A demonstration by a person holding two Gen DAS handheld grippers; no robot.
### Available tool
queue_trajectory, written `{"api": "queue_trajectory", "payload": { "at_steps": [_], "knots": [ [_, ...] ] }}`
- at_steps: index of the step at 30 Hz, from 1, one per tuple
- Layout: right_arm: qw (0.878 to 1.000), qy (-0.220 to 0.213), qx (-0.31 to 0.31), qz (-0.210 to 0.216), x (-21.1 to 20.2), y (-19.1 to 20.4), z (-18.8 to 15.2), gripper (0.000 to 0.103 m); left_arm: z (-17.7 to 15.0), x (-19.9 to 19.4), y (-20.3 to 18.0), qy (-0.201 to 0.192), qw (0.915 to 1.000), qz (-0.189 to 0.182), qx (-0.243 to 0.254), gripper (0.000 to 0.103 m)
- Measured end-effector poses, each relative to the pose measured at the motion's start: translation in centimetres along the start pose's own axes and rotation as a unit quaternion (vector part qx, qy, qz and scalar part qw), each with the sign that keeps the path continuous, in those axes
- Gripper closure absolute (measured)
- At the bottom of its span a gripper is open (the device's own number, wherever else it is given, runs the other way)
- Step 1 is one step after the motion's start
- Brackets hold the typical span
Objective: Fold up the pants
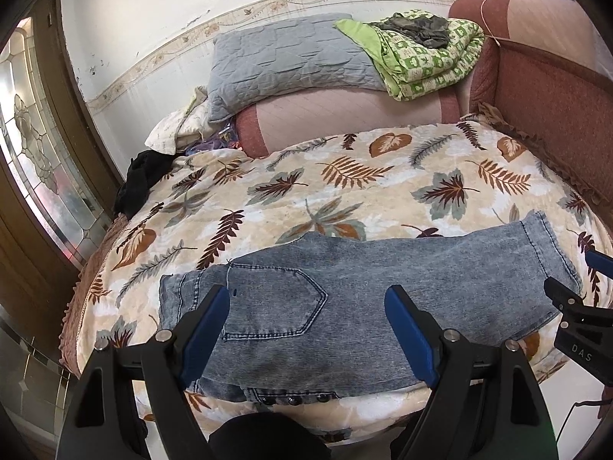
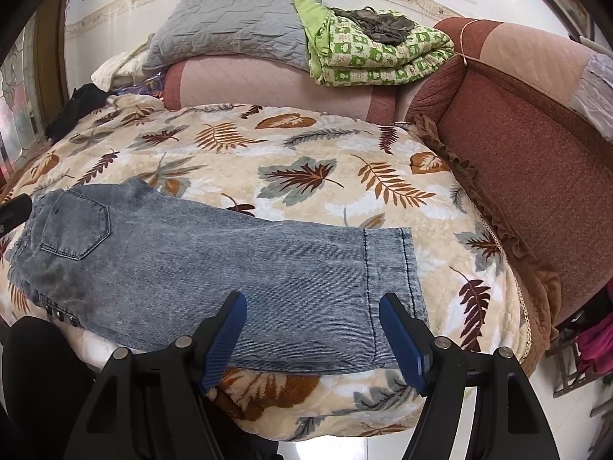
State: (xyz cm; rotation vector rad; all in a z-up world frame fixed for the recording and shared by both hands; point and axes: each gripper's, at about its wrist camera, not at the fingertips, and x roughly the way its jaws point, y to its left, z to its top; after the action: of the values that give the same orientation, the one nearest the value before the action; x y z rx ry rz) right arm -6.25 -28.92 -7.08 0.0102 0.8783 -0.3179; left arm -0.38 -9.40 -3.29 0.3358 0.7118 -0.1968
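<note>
We see the jeans (image 1: 367, 306) lying flat near the front edge of the leaf-patterned blanket (image 1: 345, 184), already folded leg over leg. Our left claw (image 1: 306, 318) hangs wide open over the pocket end, our right claw (image 2: 312, 326) wide open over the hem, both holding nothing.

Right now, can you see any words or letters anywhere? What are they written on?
"DAS": white letters on the black body of the right gripper, seen at the right edge of the left wrist view.
No other writing can be read: none shows on the jeans, the leaf blanket or the green patterned quilt.
</note>
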Motion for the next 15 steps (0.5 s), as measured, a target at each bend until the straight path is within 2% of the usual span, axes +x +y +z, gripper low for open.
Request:
{"api": "queue_trajectory", "payload": {
  "at_steps": [15],
  "knots": [
    [1.000,0.009,-0.003,0.005,0.75,0.51,-0.28,0.028,-0.37,0.76,-0.22,0.008,1.0000,-0.001,0.003,0.019]
  ]
}}
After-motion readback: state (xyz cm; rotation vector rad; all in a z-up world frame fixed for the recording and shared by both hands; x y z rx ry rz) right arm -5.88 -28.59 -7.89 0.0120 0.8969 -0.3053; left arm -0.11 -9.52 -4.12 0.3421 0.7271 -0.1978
